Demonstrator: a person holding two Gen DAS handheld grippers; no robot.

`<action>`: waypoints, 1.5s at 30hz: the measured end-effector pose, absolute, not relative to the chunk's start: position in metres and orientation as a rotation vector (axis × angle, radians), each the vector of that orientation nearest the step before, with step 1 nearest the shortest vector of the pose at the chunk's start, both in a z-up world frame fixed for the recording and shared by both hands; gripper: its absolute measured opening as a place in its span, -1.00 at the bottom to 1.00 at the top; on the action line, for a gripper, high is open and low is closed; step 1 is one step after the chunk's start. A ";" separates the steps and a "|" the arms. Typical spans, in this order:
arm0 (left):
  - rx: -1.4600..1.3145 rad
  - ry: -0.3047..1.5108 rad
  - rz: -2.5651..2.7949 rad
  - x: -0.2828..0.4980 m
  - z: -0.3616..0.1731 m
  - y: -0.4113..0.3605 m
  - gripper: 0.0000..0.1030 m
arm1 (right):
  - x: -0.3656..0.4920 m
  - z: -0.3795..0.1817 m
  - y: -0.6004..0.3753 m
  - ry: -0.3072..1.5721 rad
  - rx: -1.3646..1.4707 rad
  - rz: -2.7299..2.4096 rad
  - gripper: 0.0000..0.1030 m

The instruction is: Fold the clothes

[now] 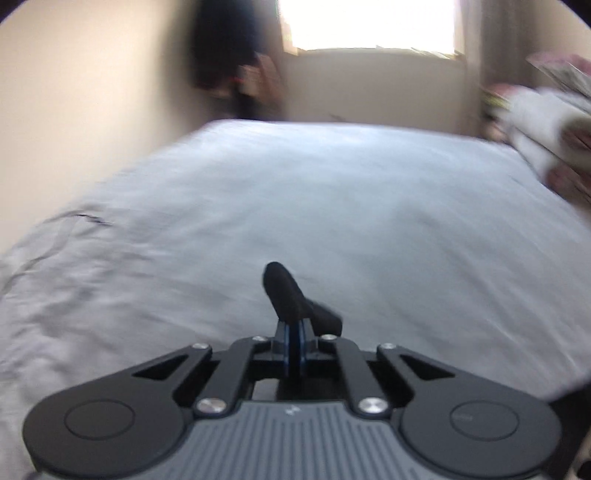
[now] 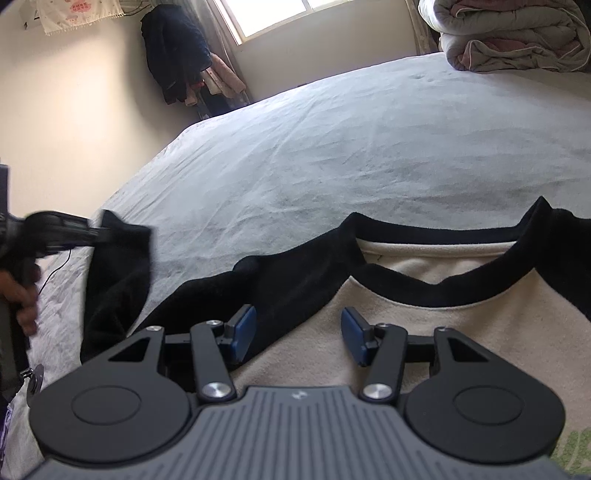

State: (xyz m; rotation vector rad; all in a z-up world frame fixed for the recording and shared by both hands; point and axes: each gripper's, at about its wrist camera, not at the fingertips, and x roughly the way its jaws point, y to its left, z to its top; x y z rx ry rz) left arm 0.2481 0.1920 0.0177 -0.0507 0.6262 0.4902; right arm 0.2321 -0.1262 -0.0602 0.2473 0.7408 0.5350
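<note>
1. Left wrist view: the left gripper [image 1: 286, 295] has its jaws pinched together on a tongue of black fleece fabric [image 1: 284, 291]. This is the end of the sleeve of the cream fleece sweatshirt with black collar and sleeves. The cloth sticks up and forward past the fingertips, and a flap trails off to the right. The picture is smeared, so finer detail cannot be made out.

2. Same view, the surroundings: ahead lies the pale grey-white bed sheet [image 1: 332, 192], broad and lightly wrinkled. A bright window [image 1: 365, 22] and dark hanging clothes [image 1: 225, 51] stand at the far wall. A rolled quilt [image 1: 546, 122] sits at the right edge.

3. Right wrist view: the right gripper [image 2: 298, 334] hovers with its blue-padded jaws spread wide, holding nothing. It is just above the sweatshirt [image 2: 461, 332], which lies flat with its collar [image 2: 436, 258] pointing away, toward the window.

4. Same view, the key relation: the black sleeve [image 2: 118, 280] runs from the shoulder out to the left and rises to the left gripper [image 2: 74, 229]. My judgement is that the fold turns on carrying that sleeve rightward across the cream body. The left hand is the nearer one for that.

5. The sheet beyond the collar offers plenty of room.
</note>
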 end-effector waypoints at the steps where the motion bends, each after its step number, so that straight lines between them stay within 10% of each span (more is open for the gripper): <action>1: -0.062 0.608 0.533 0.244 0.023 0.203 -0.90 | 0.232 -0.060 -0.126 0.739 0.246 0.536 0.08; 20: -0.145 0.638 1.017 0.194 0.023 0.291 -0.86 | 0.232 -0.060 -0.123 0.728 0.259 0.538 0.08; 23: -0.144 0.656 1.051 0.192 0.019 0.288 -0.78 | 0.233 -0.060 -0.123 0.729 0.259 0.538 0.08; 27: -0.134 0.662 1.071 0.192 0.018 0.280 0.02 | 0.233 -0.060 -0.123 0.729 0.258 0.537 0.08; 45: -0.215 0.605 0.573 0.196 -0.040 0.184 0.23 | 0.231 -0.062 -0.117 0.707 0.221 0.521 0.11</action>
